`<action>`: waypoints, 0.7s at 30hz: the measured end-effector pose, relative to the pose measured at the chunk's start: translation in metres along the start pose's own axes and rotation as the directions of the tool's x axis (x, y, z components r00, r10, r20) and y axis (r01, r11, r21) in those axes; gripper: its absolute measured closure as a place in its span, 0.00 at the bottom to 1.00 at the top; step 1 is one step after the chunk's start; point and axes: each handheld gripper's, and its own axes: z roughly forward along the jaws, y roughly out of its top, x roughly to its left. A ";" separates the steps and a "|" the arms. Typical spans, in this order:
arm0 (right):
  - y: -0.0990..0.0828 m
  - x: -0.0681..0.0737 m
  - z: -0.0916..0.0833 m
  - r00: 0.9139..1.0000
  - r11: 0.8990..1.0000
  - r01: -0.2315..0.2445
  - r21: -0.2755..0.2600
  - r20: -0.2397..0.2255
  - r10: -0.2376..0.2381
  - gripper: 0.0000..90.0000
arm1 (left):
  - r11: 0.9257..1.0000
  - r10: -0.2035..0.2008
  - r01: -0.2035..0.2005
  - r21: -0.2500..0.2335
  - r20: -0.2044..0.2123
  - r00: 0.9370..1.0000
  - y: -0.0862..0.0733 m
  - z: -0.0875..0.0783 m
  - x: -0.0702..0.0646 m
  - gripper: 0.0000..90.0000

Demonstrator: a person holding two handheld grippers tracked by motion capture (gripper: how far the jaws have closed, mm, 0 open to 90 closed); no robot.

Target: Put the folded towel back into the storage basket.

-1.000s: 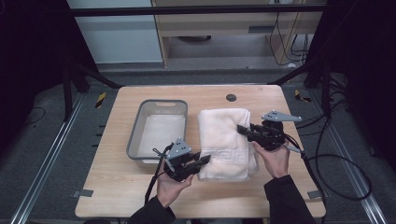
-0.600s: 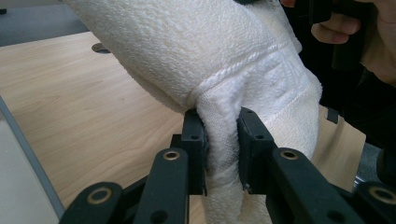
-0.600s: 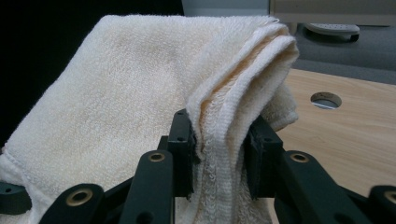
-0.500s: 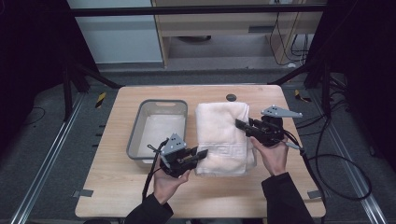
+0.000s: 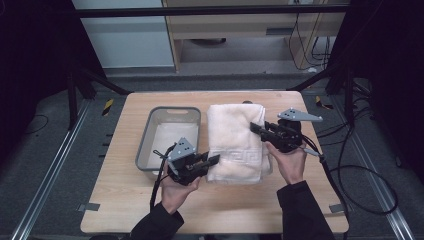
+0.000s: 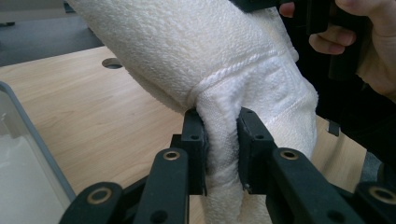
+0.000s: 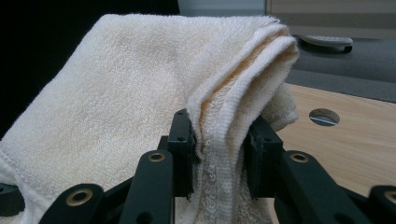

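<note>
A folded cream towel (image 5: 234,141) with a woven border band hangs lifted over the middle of the wooden table (image 5: 120,200). My left gripper (image 5: 214,160) is shut on the towel's near left edge, and the cloth (image 6: 224,135) bunches between its black jaws. My right gripper (image 5: 256,127) is shut on the towel's right edge, where the folded layers (image 7: 224,126) are pinched between its jaws. The person's right hand (image 6: 369,51) shows behind the towel in the left gripper view.
A grey plastic bin (image 5: 170,137) stands on the table left of the towel, its wall (image 6: 32,140) close to my left gripper. A round hole (image 7: 324,116) sits in the tabletop beyond the towel. Cables trail off the table's right side (image 5: 360,175).
Both grippers have carried the towel a little to the left and farther from the person. The towel now covers the tabletop hole in the high view.
</note>
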 end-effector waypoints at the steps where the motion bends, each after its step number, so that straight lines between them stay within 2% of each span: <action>1: 0.001 0.001 0.001 1.000 1.000 0.003 -0.001 0.000 -0.003 0.75 | 1.000 0.001 -0.001 -0.003 -0.006 1.000 0.001 -0.003 0.001 0.83; 11: 0.011 0.010 0.009 1.000 1.000 0.011 -0.006 -0.007 -0.012 0.75 | 1.000 0.008 -0.008 -0.015 -0.026 1.000 0.005 -0.013 0.008 0.83; 21: 0.025 0.025 0.022 1.000 1.000 0.024 -0.013 -0.019 -0.025 0.75 | 0.999 -0.003 0.000 -0.039 -0.061 0.998 0.008 -0.030 0.019 0.83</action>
